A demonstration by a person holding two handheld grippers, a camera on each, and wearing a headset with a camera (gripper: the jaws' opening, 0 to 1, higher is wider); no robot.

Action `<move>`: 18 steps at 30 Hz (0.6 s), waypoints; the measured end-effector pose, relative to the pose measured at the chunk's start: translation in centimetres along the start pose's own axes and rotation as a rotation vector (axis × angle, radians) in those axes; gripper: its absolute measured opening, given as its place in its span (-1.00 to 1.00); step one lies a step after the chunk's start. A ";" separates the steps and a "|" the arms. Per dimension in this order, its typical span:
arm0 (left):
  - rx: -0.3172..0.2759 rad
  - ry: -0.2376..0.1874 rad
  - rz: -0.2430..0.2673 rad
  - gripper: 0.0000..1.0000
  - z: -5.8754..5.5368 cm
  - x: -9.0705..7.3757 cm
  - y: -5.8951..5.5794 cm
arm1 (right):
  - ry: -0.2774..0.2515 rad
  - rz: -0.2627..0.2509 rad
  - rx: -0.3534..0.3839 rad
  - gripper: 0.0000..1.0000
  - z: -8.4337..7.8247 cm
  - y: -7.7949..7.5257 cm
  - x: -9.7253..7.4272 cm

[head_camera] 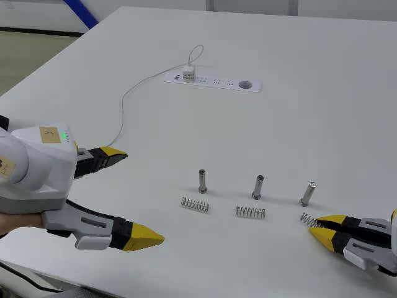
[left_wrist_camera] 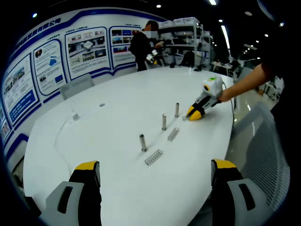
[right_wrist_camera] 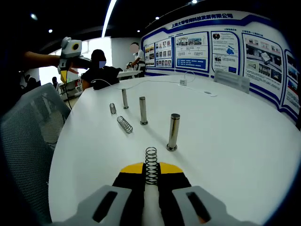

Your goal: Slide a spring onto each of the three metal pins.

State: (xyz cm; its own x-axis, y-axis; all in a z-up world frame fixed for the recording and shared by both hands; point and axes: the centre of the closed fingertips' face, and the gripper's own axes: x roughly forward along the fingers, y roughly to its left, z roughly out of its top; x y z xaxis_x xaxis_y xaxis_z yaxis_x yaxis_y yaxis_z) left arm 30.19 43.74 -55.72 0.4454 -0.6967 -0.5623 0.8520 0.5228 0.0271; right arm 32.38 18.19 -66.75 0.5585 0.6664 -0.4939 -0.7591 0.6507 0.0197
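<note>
Right-hand spring [head_camera: 308, 218]: near end hidden between right gripper [head_camera: 314, 225] fingers. Gripper body cut by frame edge. Poster [right_wrist_camera: 225, 46] text illegible.

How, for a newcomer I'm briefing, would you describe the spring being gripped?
On the white table, three metal pins stand in a row, a spring lying before each. Look at the rightmost pin in the head view: its spring is caught between the right gripper's yellow tips, while the other two springs lie free.

The fingers [head_camera: 142, 237] are grey, then black, with yellow tips. The spring [right_wrist_camera: 151, 157] between the right gripper's [right_wrist_camera: 151, 170] tips is silvery, the pins [head_camera: 258, 186] beyond them silver, the table [head_camera: 298, 124] white.
</note>
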 end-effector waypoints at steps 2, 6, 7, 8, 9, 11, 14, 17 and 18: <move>-0.002 -0.005 0.001 1.00 0.1 0.0 0.0 | 0.019 0.000 -0.010 -0.80 0.1 0.1 0.1; -0.009 -0.014 -0.001 1.00 0.1 0.1 -0.2 | 0.032 -0.013 0.004 -0.80 0.3 -0.3 0.3; -0.010 -0.015 -0.004 1.00 0.2 0.2 -0.3 | 0.034 -0.014 0.009 -0.80 0.4 -0.4 0.3; -0.012 -0.019 -0.006 1.00 0.3 0.2 -0.4 | 0.033 -0.014 0.010 -0.80 0.5 -0.4 0.2; -0.014 -0.021 -0.008 1.00 0.3 0.2 -0.4 | 0.032 -0.011 0.009 -0.80 0.7 -0.3 0.1; -0.018 -0.025 -0.009 1.00 0.4 0.2 -0.5 | 0.035 0.002 -0.004 -0.80 1.1 0.1 0.0; -0.023 -0.032 -0.014 0.99 0.5 0.3 -0.6 | 0.032 0.022 -0.021 -0.80 1.7 0.7 -0.3; -0.021 -0.032 -0.026 0.97 0.5 0.6 -0.8 | 0.029 0.041 -0.032 -0.80 2.5 1.3 -0.6; -0.021 -0.031 -0.031 0.97 0.5 0.7 -0.9 | 0.027 0.046 -0.037 -0.80 2.8 1.5 -0.7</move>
State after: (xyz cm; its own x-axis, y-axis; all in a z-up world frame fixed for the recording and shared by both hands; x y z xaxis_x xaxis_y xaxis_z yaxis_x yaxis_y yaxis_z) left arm 29.88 42.53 -55.68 0.4275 -0.7275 -0.5367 0.8598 0.5106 -0.0074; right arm 31.83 19.71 -63.96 0.5137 0.6851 -0.5165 -0.7960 0.6052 0.0110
